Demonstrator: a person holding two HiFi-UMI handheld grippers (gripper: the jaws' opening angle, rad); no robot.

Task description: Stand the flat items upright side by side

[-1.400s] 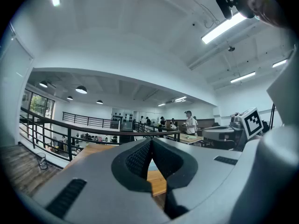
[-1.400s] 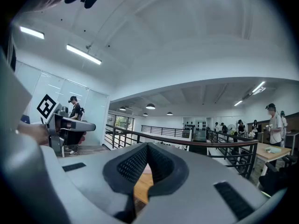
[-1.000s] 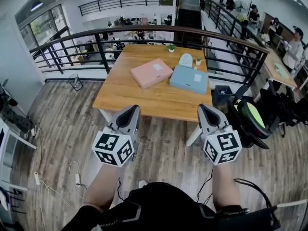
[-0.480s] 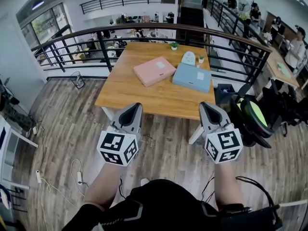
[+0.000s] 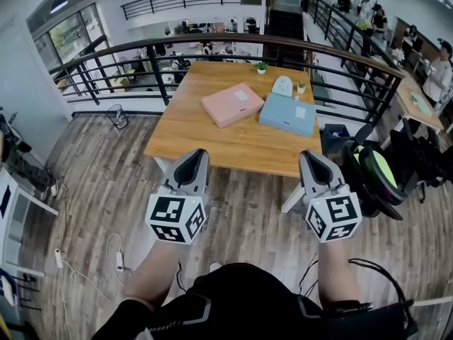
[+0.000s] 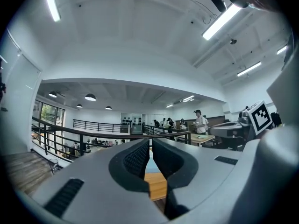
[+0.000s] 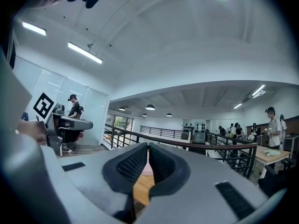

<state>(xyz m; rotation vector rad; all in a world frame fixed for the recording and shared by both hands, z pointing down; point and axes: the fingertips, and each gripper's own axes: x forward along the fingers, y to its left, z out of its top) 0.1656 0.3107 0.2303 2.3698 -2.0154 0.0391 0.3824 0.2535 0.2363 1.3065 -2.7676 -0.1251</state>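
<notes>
A flat pink case point(image 5: 232, 104) and a flat light-blue case point(image 5: 288, 114) lie side by side on the far half of a wooden table point(image 5: 212, 139) in the head view. My left gripper point(image 5: 193, 163) and right gripper point(image 5: 310, 165) hang level over the floor just short of the table's near edge, well apart from both cases. Both are shut with nothing between their jaws. In the left gripper view point(image 6: 150, 148) and the right gripper view point(image 7: 147, 154) the jaws meet, with only a strip of tabletop showing past them.
A pale round-topped object point(image 5: 282, 86) and two small potted plants point(image 5: 262, 67) stand at the table's far end. A dark railing point(image 5: 212, 48) runs behind the table. An office chair with a green cushion point(image 5: 379, 177) stands at the right, cables point(image 5: 113, 261) lie on the floor at the left.
The table and cases have drifted slightly right in the head view. Both grippers sit a little lower in the picture and remain shut.
</notes>
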